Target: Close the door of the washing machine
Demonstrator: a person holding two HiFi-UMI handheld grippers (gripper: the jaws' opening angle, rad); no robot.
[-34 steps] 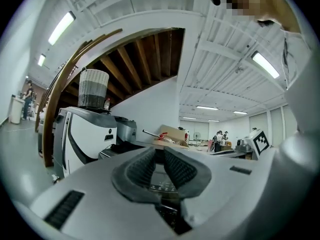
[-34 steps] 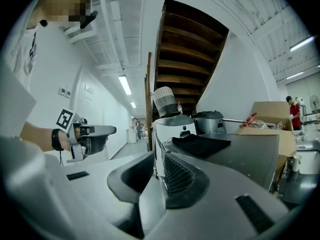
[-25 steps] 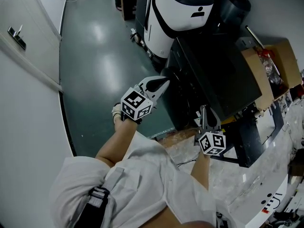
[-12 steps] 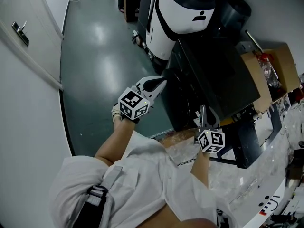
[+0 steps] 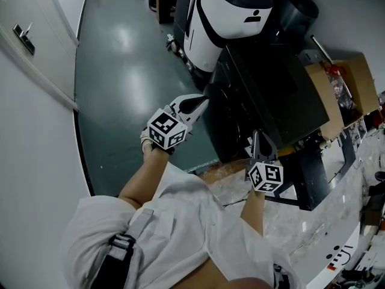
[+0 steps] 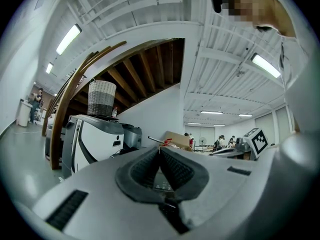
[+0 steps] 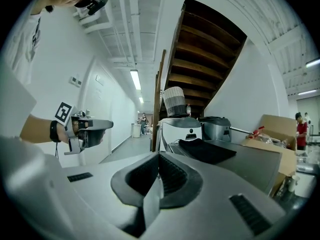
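The washing machine (image 5: 274, 86) is the dark, boxy unit in the middle of the head view, with a black mat on its top (image 7: 207, 150). Its front face is in shadow, so I cannot make out the door. My left gripper (image 5: 201, 101) is held level and shut with nothing in it, its tip close to the machine's near front corner. From its own view its pads (image 6: 172, 166) meet at the tip. My right gripper (image 5: 257, 137) hangs at the machine's near side, shut and holding nothing, its tip (image 7: 159, 155) pointing along the top.
A white-and-black appliance (image 5: 222, 17) stands just beyond the dark unit, with a woven basket (image 6: 101, 98) on top. An open cardboard box (image 5: 346, 80) sits to the right. Crumpled plastic sheet (image 5: 295, 221) lies below. Green floor (image 5: 126, 77) stretches left to a white wall door (image 5: 36, 59).
My left gripper has drifted a little to the left in the head view, still shut. The right gripper stays where it was.
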